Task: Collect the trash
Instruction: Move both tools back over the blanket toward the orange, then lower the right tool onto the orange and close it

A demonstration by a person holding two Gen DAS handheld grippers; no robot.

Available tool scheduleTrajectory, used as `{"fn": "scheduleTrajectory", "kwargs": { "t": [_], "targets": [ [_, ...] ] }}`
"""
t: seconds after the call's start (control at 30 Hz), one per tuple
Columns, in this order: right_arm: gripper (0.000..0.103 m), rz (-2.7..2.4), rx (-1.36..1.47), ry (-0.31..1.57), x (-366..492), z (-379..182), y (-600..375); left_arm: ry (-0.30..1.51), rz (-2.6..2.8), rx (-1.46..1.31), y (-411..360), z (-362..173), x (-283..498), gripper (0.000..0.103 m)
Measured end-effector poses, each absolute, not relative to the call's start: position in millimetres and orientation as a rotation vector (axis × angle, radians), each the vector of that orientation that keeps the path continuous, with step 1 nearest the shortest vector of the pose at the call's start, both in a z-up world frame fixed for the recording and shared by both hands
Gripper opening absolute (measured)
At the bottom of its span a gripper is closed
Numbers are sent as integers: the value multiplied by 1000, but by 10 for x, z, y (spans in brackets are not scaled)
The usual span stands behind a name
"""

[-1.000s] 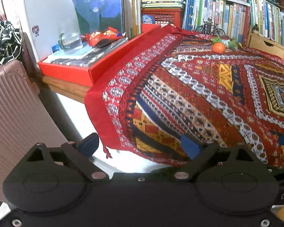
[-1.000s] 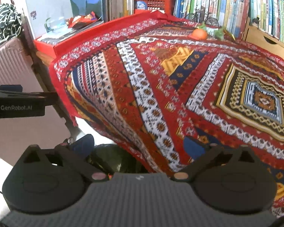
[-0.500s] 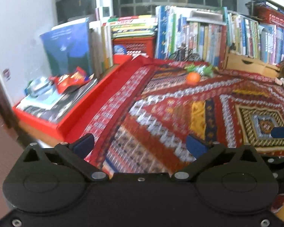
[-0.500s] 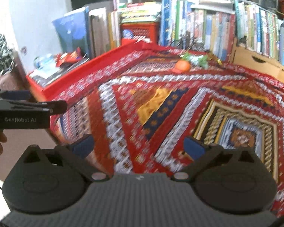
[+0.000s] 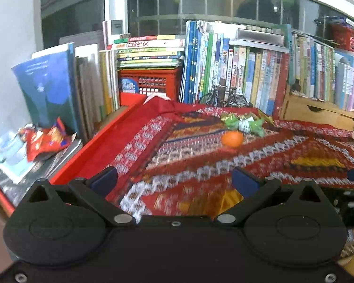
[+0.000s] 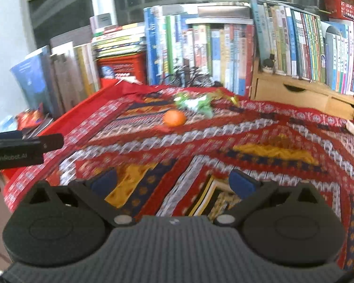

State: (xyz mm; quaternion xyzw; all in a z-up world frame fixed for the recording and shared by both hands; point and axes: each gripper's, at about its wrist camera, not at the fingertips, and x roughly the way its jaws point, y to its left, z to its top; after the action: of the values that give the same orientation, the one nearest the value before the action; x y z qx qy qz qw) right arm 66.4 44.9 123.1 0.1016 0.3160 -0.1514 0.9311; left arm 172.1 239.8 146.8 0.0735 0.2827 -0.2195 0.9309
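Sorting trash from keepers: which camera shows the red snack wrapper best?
The left wrist view: the red snack wrapper lies crumpled on the books, whole and near. The right wrist view shows only a small blurred bit at the left edge.

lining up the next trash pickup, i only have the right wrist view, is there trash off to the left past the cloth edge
observer: yes, a crumpled red snack wrapper lies on magazines in the red tray, left of the cloth.
operator: anything beside it
observer: a clear item sits just left of the wrapper; it is too blurred to identify.
operator: is the left claw free to take it
observer: the left claw is wide open, with nothing between its blue pads.
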Motion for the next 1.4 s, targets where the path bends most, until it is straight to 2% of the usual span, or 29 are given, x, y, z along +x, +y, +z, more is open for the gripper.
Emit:
{"fn": "scheduleTrajectory", "kwargs": {
  "t": [0.3, 0.5, 0.83, 0.93, 1.2, 1.4],
  "targets": [
    [103, -372, 225, 557, 1431, 1449, -422, 581, -440, 188, 1687, 1291, 2333, 103],
    [103, -416, 298, 574, 1630, 1244, -769, 627, -476, 278, 1125, 881, 2562, 101],
    [103, -418, 381, 719, 1618, 625, -973, 722, -522, 284, 627, 377, 2885, 90],
    [103, -429, 377, 737, 1628, 561, -1032, 728, -535, 304, 547, 297, 2972, 82],
    [103, -392, 148, 747, 1744, 573, -940, 731, -609, 335, 426, 183, 3059, 65],
    [103, -410, 114, 760, 1806, 511, -930, 733, -605, 277, 441, 127, 3093, 65]
  ]
}}
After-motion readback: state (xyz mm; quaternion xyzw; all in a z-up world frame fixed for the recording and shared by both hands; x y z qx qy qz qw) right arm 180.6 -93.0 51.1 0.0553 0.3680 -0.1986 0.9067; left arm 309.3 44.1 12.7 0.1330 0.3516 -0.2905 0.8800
